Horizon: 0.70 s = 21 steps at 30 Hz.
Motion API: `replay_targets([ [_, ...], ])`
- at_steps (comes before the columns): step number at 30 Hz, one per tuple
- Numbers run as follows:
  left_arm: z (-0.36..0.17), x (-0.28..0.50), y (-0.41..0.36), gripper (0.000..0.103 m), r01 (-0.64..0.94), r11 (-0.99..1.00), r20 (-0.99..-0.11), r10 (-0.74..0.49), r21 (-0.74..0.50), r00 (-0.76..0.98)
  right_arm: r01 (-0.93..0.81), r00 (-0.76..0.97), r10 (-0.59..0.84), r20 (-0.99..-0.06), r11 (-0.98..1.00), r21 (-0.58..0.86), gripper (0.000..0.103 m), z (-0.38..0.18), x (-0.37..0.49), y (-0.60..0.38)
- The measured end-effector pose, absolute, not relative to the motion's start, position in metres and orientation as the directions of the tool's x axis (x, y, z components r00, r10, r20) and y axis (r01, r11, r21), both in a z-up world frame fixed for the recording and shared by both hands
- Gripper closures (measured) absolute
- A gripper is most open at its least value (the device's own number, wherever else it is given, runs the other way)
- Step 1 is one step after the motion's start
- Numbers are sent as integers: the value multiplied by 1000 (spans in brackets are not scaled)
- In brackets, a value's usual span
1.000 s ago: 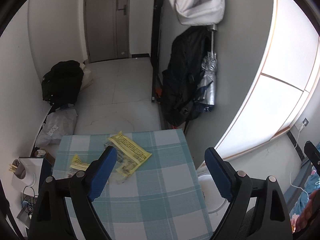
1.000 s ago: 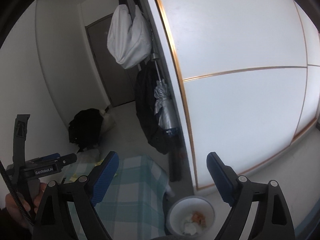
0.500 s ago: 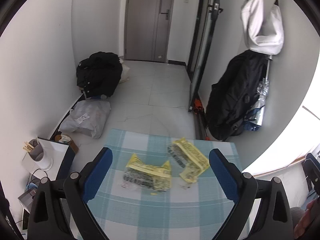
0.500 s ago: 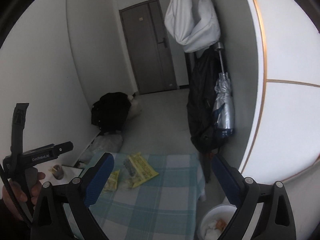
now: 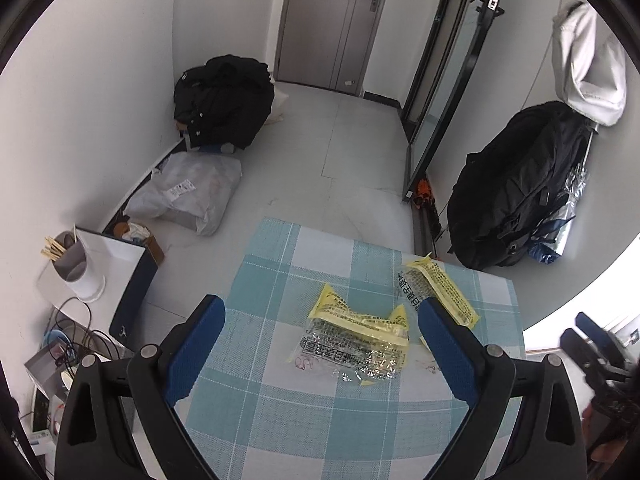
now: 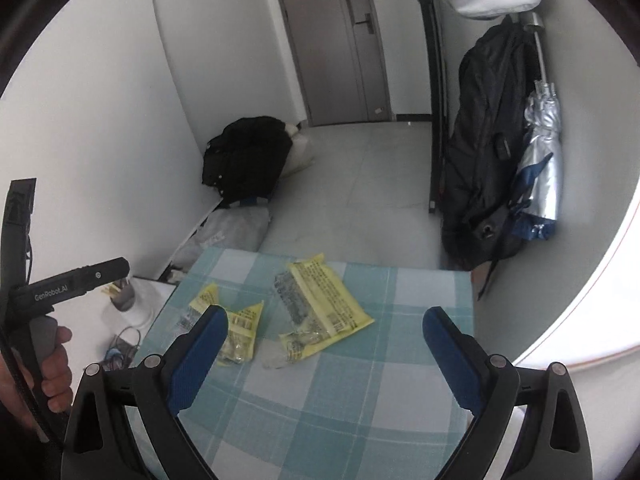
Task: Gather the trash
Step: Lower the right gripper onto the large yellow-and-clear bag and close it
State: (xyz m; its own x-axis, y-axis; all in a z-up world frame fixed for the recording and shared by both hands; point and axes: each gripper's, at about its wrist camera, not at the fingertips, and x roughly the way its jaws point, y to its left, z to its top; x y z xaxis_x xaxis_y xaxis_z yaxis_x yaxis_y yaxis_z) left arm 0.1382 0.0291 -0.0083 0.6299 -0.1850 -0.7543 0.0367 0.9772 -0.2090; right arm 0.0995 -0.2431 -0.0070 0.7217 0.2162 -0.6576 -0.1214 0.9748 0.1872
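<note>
Two crumpled yellow-and-clear wrappers lie on a table with a teal checked cloth (image 5: 320, 420). In the left wrist view the nearer wrapper (image 5: 354, 340) lies between the blue pads of my left gripper (image 5: 320, 312), which hangs open above the cloth. The second wrapper (image 5: 436, 296) shows just past the right pad. In the right wrist view my right gripper (image 6: 326, 316) is open over the table (image 6: 340, 400). The larger wrapper (image 6: 320, 304) lies between its fingers, and the smaller wrapper (image 6: 236, 328) is partly behind the left pad. Neither gripper touches anything.
A hand (image 6: 52, 364) holds the left gripper's handle at the left edge. On the floor beyond the table sit a black bag (image 5: 224, 100) and a white plastic bag (image 5: 188, 196). A grey cup of sticks (image 5: 70, 256) stands left; a black backpack (image 5: 516, 188) and umbrella (image 6: 540, 160) hang right.
Both views have swung left and down from the wall onto the table. The wrappers now sit between the fingers. The white bin has left the right wrist view. Both jaws stand slightly wider.
</note>
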Motion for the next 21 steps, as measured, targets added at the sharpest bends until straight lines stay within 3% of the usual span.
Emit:
replay_targets([
  [11, -27, 154, 51, 7, -24, 971, -803, -184, -240, 568, -230, 531, 242, -812, 963, 137, 5, -83, 197, -210],
  [21, -37, 162, 52, 7, -32, 976, -822, -162, -214, 546, -291, 452, 192, -871, 955, 59, 9, -132, 231, -194],
])
